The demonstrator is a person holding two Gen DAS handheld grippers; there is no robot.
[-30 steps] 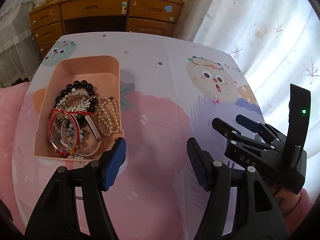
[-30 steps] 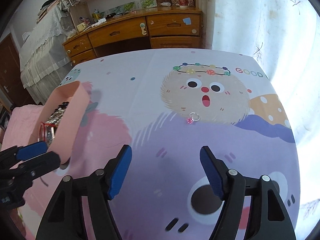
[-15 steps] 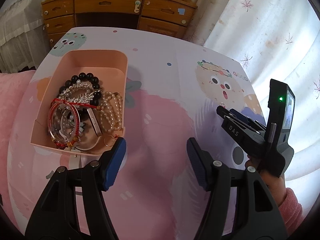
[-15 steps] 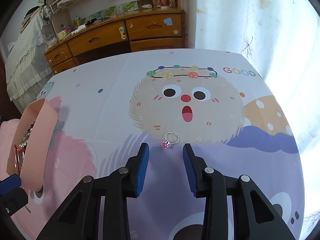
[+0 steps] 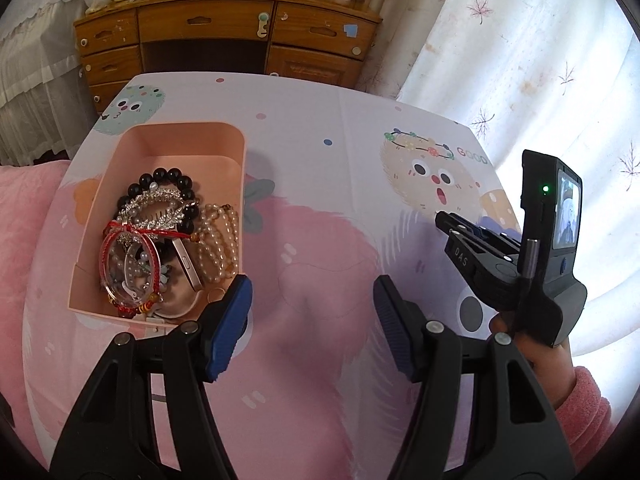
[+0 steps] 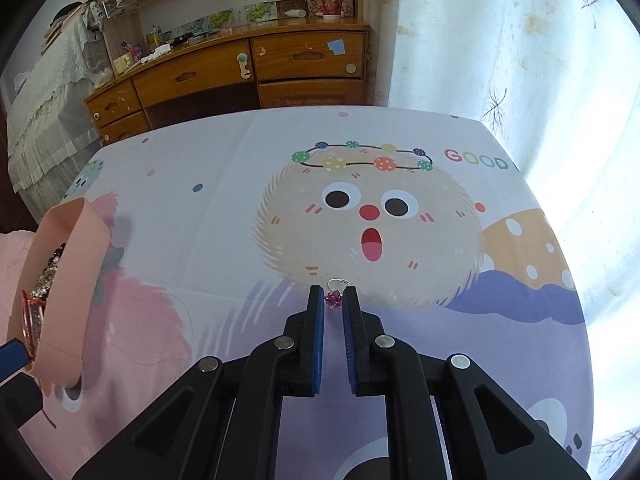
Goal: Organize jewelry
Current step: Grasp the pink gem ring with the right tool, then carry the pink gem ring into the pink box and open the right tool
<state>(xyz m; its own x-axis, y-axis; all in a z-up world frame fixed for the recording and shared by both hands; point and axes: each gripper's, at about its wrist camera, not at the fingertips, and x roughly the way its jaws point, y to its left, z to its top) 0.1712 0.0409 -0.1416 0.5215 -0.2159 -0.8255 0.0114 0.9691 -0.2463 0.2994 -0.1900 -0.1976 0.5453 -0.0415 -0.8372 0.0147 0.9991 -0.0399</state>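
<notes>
A small silver ring with a pink stone [image 6: 333,301] lies on the cartoon tablecloth [image 6: 224,240]. My right gripper [image 6: 333,290] points down at it, its jaws closing, with the blue pads pinching the stone from both sides. The ring's hoop sticks out just past the tips. In the left wrist view the right gripper [image 5: 442,220] hides the ring. My left gripper [image 5: 313,282] hangs open over bare cloth, its left finger by the near right corner of the pink box [image 5: 236,168]. Inside that box lie bead bracelets, a pearl strand, a red bangle and a sparkly clip.
The pink box [image 6: 60,280] stands at the table's left side. A wooden desk with drawers [image 6: 248,68] sits beyond the far edge, and white curtains [image 6: 520,60] hang at the right. A hand in a pink sleeve [image 5: 576,396] grips the right tool.
My right gripper moved forward and down to the ring, and its jaws closed from wide apart to a narrow gap around the pink stone. The left gripper stayed open and nearly still.
</notes>
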